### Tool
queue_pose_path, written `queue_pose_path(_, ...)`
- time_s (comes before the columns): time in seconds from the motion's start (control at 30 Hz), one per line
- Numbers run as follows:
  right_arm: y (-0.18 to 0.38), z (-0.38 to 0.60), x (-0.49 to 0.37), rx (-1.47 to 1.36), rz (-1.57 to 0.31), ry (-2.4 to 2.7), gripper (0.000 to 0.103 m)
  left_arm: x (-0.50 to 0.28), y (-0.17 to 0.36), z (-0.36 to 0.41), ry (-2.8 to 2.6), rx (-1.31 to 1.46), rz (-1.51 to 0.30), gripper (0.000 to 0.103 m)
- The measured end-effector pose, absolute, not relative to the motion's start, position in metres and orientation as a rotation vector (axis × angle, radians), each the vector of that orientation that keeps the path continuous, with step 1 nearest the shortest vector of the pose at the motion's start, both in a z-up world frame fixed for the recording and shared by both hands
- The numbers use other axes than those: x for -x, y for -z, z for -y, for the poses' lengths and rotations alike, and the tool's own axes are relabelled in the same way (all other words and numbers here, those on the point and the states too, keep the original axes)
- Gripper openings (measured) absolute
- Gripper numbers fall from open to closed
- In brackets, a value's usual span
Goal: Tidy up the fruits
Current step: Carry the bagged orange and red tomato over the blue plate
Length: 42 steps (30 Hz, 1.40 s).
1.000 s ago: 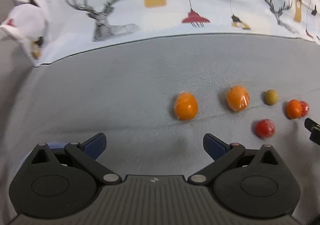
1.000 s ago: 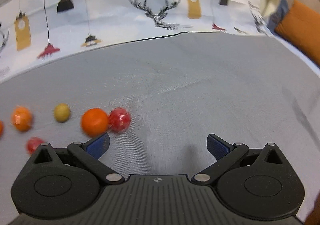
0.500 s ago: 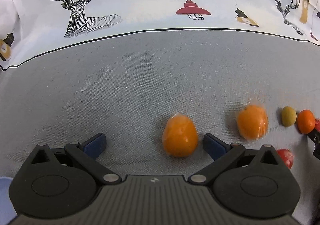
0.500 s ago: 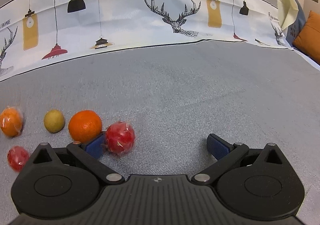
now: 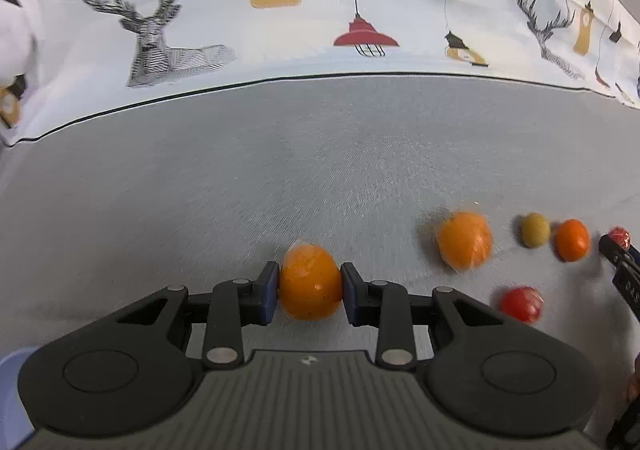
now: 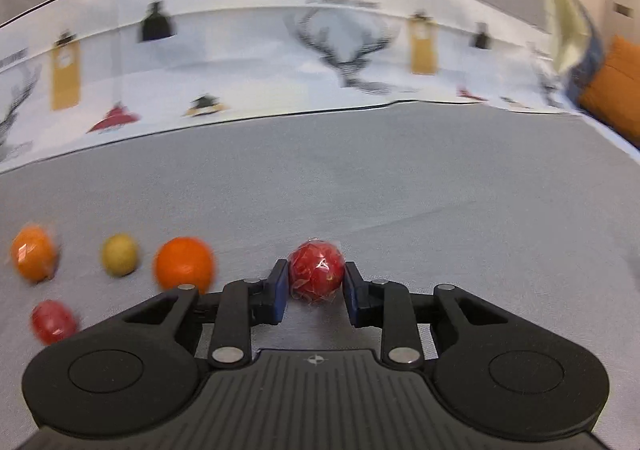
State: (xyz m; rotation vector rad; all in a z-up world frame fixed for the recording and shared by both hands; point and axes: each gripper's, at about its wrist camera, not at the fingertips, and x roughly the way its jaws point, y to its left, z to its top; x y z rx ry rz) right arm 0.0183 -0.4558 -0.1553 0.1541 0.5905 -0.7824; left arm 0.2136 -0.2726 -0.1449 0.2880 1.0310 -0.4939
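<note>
My left gripper (image 5: pixel 309 288) is shut on a plastic-wrapped orange fruit (image 5: pixel 309 282) low over the grey cloth. To its right lie a second wrapped orange fruit (image 5: pixel 464 245), a small yellow-green fruit (image 5: pixel 535 230), a bare orange (image 5: pixel 572 240) and a wrapped red fruit (image 5: pixel 521 304). My right gripper (image 6: pixel 316 286) is shut on a wrapped red fruit (image 6: pixel 317 271). Left of it lie the bare orange (image 6: pixel 183 264), the yellow-green fruit (image 6: pixel 119 254), a wrapped orange fruit (image 6: pixel 33 257) and a wrapped red fruit (image 6: pixel 53 321).
A grey cloth (image 5: pixel 280 170) covers the surface. A white printed cloth with deer and lamps (image 5: pixel 320 10) runs along the back. An orange cushion (image 6: pixel 616 94) sits at the far right. A pale blue object (image 5: pixel 12 374) shows at the lower left edge.
Both grippers moved forward and closed: the left one onto the wrapped orange fruit, the right one onto the wrapped red fruit, which was beside the bare orange.
</note>
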Motion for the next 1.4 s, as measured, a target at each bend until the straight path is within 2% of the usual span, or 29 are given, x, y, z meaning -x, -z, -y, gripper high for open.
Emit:
queue_pose_path(0.23,0.118,0.438,0.017,-0.208,-0.555,0.818,0.03,-0.165,0.098,0.228,0.435,-0.339,-1.025,0.036)
queue_pose_path(0.7,0.012,0.271,0.093,-0.139,-0.464,0.427,0.03,-0.038,0.019,0.072,0.354,-0.25,-1.035,0.036)
queue_pose_path(1.07,-0.01,0.138,0.123,-0.126,-0.514,0.136,0.03,0.02,-0.007,-0.005,0.308,-0.202,-0.99,0.036)
queue_pose_path(1.4,-0.016,0.099,0.134,-0.058,-0.532,0.085,0.03,0.035,-0.013,-0.028,0.284,-0.16,-0.957,0.037)
